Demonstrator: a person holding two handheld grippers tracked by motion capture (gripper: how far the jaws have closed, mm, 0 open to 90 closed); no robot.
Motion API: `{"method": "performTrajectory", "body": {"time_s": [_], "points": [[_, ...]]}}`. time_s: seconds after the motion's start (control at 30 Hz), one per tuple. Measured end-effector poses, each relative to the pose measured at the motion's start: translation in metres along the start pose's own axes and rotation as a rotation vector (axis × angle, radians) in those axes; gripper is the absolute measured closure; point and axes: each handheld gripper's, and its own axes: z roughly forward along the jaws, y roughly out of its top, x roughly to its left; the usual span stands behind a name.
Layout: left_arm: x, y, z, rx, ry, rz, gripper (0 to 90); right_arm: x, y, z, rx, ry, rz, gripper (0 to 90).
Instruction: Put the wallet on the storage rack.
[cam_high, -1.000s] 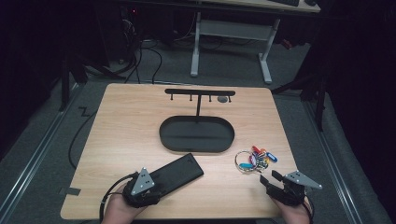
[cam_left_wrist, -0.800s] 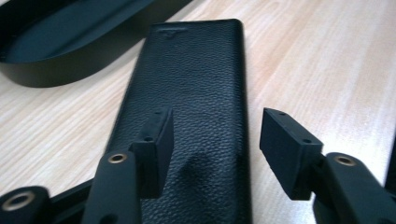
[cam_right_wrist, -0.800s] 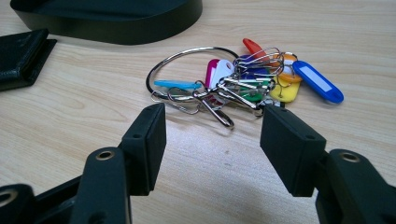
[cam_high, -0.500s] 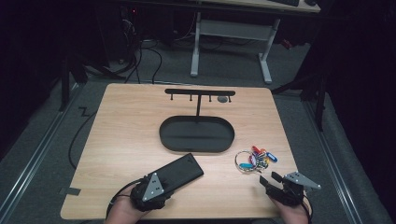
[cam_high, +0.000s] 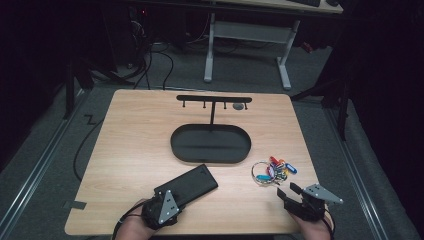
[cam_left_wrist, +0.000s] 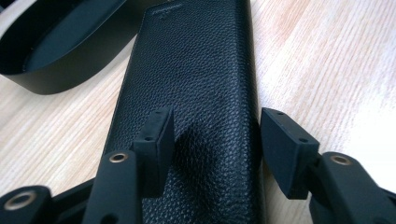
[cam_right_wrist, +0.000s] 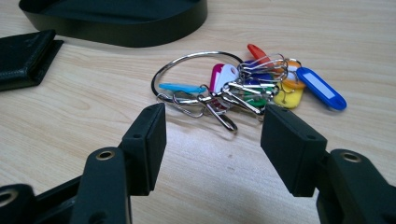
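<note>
High view: the black leather wallet (cam_high: 187, 185) lies flat on the counter (cam_high: 130, 145), just in front of the oval tray (cam_high: 210, 144), with the left claw (cam_high: 167, 200) at its near end.

Left gripper view: the jaws, just closing, straddle the wallet's (cam_left_wrist: 196, 84) near end without pressing; its grain looks soft and grippy, so pinching across the narrow edges should work.

Right gripper view: the right claw (cam_right_wrist: 212, 135) is released, short of the key bunch (cam_right_wrist: 243, 86).

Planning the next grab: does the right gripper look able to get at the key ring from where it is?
Probably yes. The right gripper is open and aimed at the key ring, which lies just ahead on bare table with nothing between them.
</note>
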Motion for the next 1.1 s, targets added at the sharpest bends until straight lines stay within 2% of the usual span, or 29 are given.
{"method": "performTrajectory", "body": {"time_s": [0.03, 0.17, 0.27, 0.43, 0.57, 0.63, 0.7, 0.87, 0.93, 0.97, 1.0, 1.1], "points": [[-0.002, 0.000, 0.000, 0.002, 0.013, 0.021, 48.7, 0.000, 0.000, 0.000, 0.000, 0.003, -0.005, 41.0], [-0.002, -0.001, 0.000, -0.008, 0.009, 0.013, 52.3, -0.001, 0.002, 0.001, -0.009, 0.010, -0.008, 41.0], [-0.004, -0.002, -0.001, -0.019, 0.012, 0.021, 56.8, -0.003, 0.003, 0.003, -0.014, 0.016, 0.012, 41.0], [-0.006, 0.000, -0.001, -0.030, 0.023, 0.034, 64.9, -0.005, 0.001, 0.002, -0.010, 0.020, 0.001, 41.2], [-0.006, 0.001, 0.000, -0.034, 0.021, 0.034, 71.4, -0.008, -0.001, 0.000, -0.005, 0.016, 0.012, 41.3], [-0.004, 0.002, -0.001, -0.041, 0.008, 0.012, 72.8, -0.008, -0.001, -0.001, -0.007, 0.012, 0.012, 41.3], [-0.005, 0.003, -0.001, -0.043, 0.009, 0.012, 74.4, -0.008, 0.000, -0.003, -0.013, 0.006, 0.009, 41.3], [-0.006, 0.005, -0.004, -0.054, 0.030, 0.014, 79.1, -0.006, 0.002, -0.009, -0.030, -0.004, -0.017, 41.6], [-0.004, 0.005, -0.007, -0.076, 0.030, -0.007, 79.5, -0.005, 0.003, -0.009, -0.031, -0.005, -0.015, 41.6], [-0.001, 0.004, -0.012, -0.107, 0.025, -0.041, 80.2, -0.003, 0.005, -0.007, -0.033, -0.002, -0.010, 41.6], [-0.001, 0.004, -0.012, -0.107, 0.025, -0.041, 80.6, -0.003, 0.005, -0.007, -0.033, -0.002, -0.010, 41.6], [0.003, 0.004, -0.021, -0.143, 0.014, -0.081, 81.3, 0.000, 0.006, -0.003, -0.024, 0.009, -0.021, 41.8]]}}
